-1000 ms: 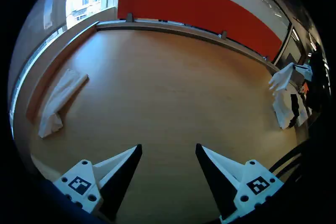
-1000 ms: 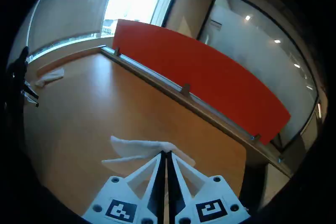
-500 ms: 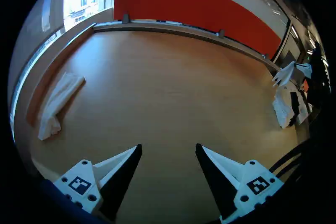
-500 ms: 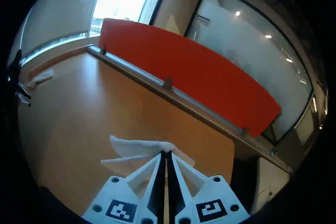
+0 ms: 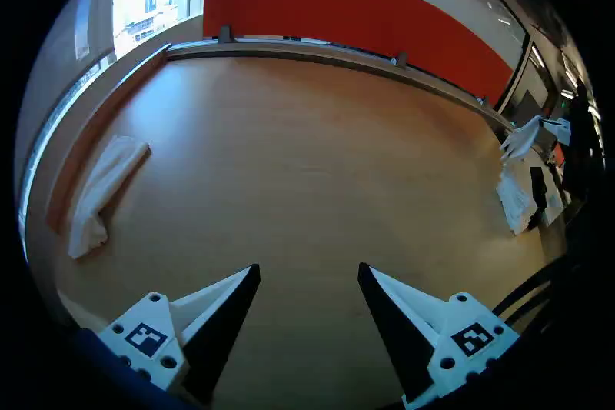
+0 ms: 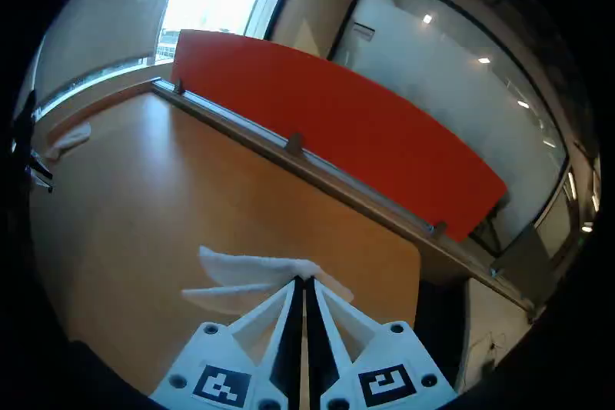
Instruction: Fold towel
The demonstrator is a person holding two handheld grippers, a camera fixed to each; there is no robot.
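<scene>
Right gripper (image 6: 304,287) is clamped on the towel (image 6: 257,275), which it holds above the table's (image 5: 307,164) right end. Left gripper (image 5: 307,295) is wide open and empty. Step in hand is likely pickup. Next: spread the towel flat mid-table.

Open tabletop (image 5: 307,156); red divider (image 5: 346,10) behind

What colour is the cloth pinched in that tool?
Plain white; the soft cloth towel in the right tool shows best in the right gripper view.
</scene>
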